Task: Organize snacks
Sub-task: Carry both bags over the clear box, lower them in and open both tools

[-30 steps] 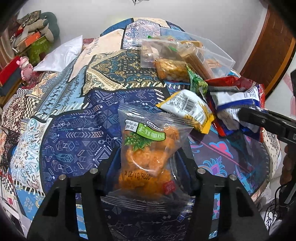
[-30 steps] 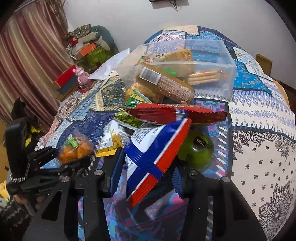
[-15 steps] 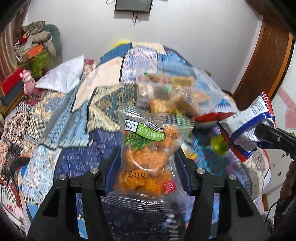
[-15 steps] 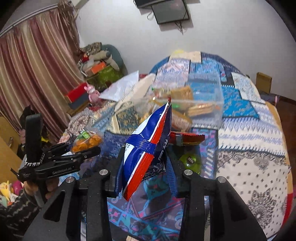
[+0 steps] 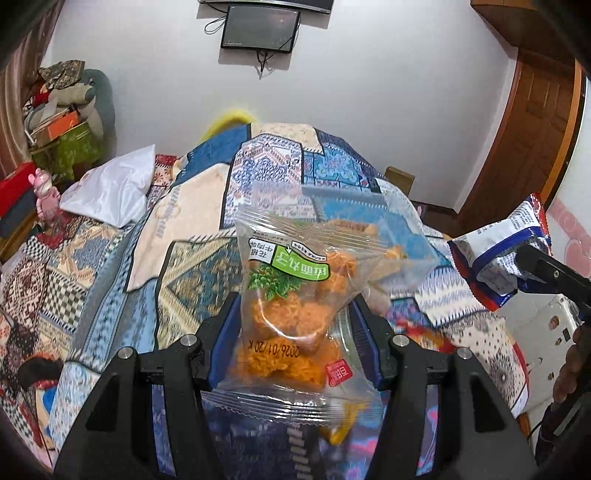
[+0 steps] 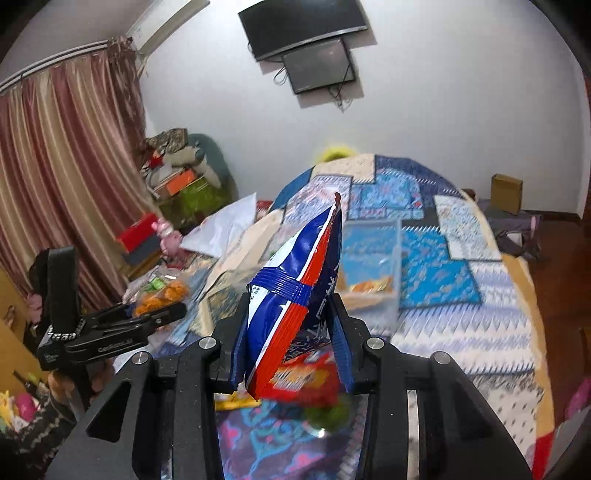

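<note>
Both packs now lifted off bed. Left gripper (image 5: pixel 295 325) squeezes orange snack bag (image 5: pixel 295 306). Right gripper (image 6: pixel 291 328) squeezes blue-red packet (image 6: pixel 295 295). Clear box (image 6: pixel 373 266) at 12 o'clock, likely next.

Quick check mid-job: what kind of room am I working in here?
Most likely a bedroom: a bed under a patchwork quilt, a white pillow, a wall-mounted TV and floor-length curtains.
</note>
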Available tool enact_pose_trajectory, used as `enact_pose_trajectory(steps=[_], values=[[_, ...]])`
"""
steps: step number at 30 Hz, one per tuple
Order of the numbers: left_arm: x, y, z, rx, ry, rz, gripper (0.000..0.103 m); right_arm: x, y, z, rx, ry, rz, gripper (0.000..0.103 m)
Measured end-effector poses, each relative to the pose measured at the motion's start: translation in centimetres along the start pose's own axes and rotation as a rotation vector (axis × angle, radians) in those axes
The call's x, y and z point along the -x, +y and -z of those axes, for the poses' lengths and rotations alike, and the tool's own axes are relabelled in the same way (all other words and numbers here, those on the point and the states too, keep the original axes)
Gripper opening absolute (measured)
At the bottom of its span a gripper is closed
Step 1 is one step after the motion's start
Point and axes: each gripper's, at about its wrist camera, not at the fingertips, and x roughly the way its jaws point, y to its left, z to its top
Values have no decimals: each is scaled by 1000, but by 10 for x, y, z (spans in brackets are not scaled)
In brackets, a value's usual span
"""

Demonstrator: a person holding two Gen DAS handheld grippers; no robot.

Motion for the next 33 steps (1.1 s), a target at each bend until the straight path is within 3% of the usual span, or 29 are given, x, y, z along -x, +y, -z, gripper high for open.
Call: enact_pose_trajectory(steps=[7, 17, 26, 33], values=[[-31, 0, -31, -20, -11, -3, 57, -26, -21, -21, 1, -17, 45, 36], [-93, 6, -60, -19, 30, -21, 57, -84, -46, -32, 3, 35, 90, 36], [-145, 5, -62, -31, 85, -58, 57, -132, -59, -32, -8, 104, 110, 36], [-161, 3, -61, -48, 97, -72, 57, -150, -61, -24, 9, 153, 136, 36]])
